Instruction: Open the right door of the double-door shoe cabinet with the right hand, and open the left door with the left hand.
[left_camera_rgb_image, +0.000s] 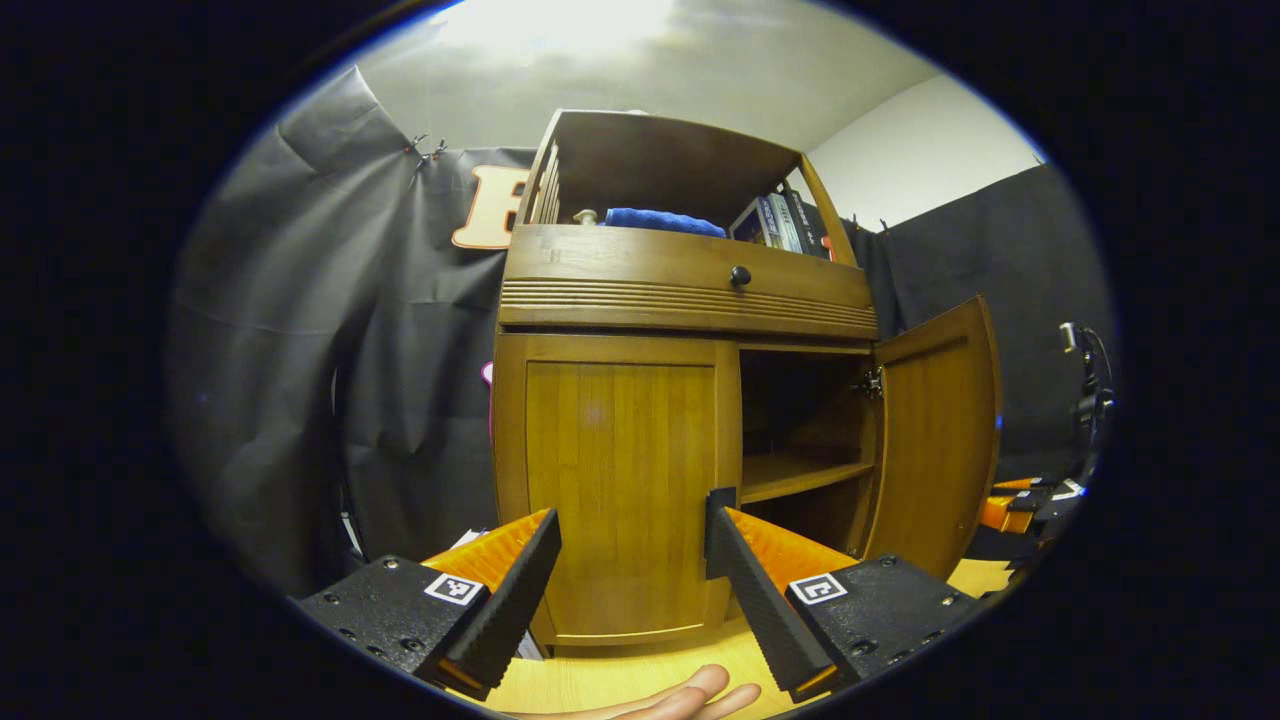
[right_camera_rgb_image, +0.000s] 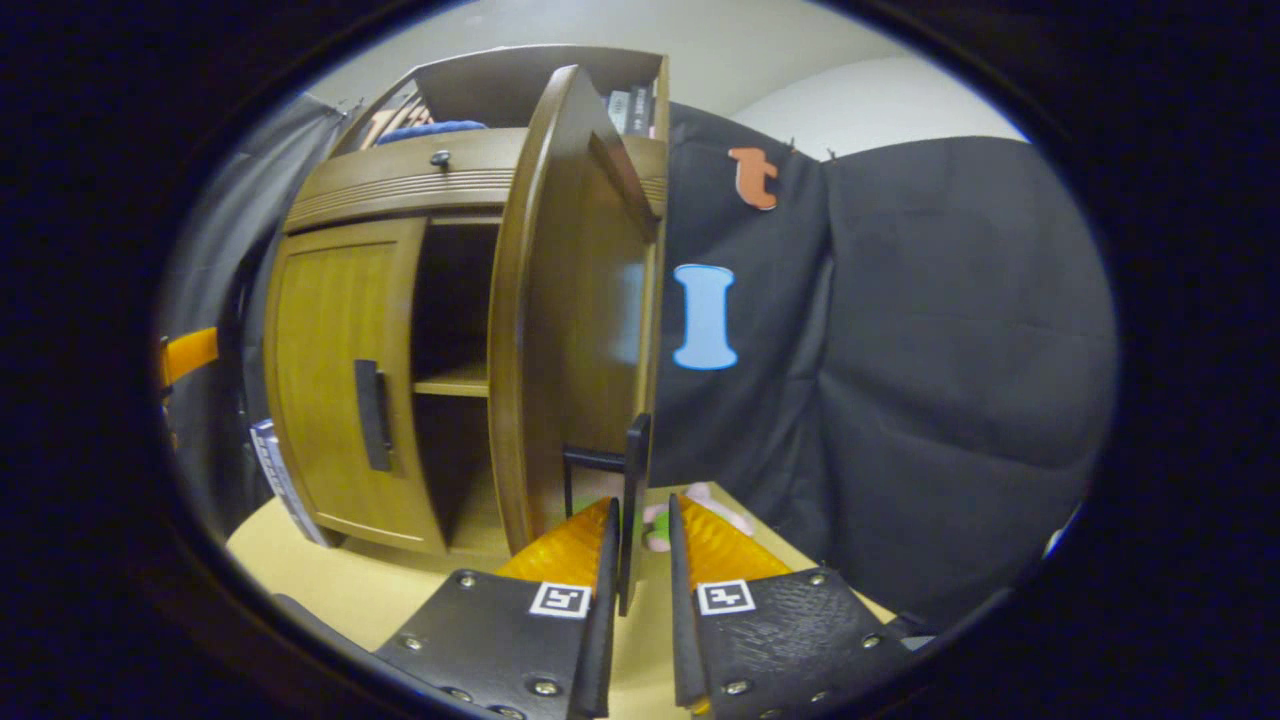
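Fingers of our right gripper (right_camera_rgb_image: 640, 560) stand narrowly apart with the black handle (right_camera_rgb_image: 633, 500) of the right door (right_camera_rgb_image: 570, 330) between them; we cannot tell whether both pads press on the bar, so grip is unconfirmed; that door stands swung out, edge-on straight ahead of this tool, with the dark cabinet interior and a shelf (right_camera_rgb_image: 455, 382) exposed to its left; further left sits the left door (right_camera_rgb_image: 335, 370), flush and closed, its own dark handle (right_camera_rgb_image: 373, 415) near the meeting edge.

Our left gripper (left_camera_rgb_image: 632, 560) has its fingers spread wide and holds nothing; the closed left door (left_camera_rgb_image: 620, 480) lies directly ahead between the finger tips; the right-hand finger tip sits near that door's handle (left_camera_rgb_image: 720, 500), contact not determinable; beyond it to the right we note the open compartment and the swung-out right door (left_camera_rgb_image: 935, 430); above runs a drawer front with a small knob (left_camera_rgb_image: 740, 275); on the top shelf rest a blue cloth (left_camera_rgb_image: 660, 220) and some books (left_camera_rgb_image: 785, 222); a hand (left_camera_rgb_image: 670, 700) shows below the fingers.
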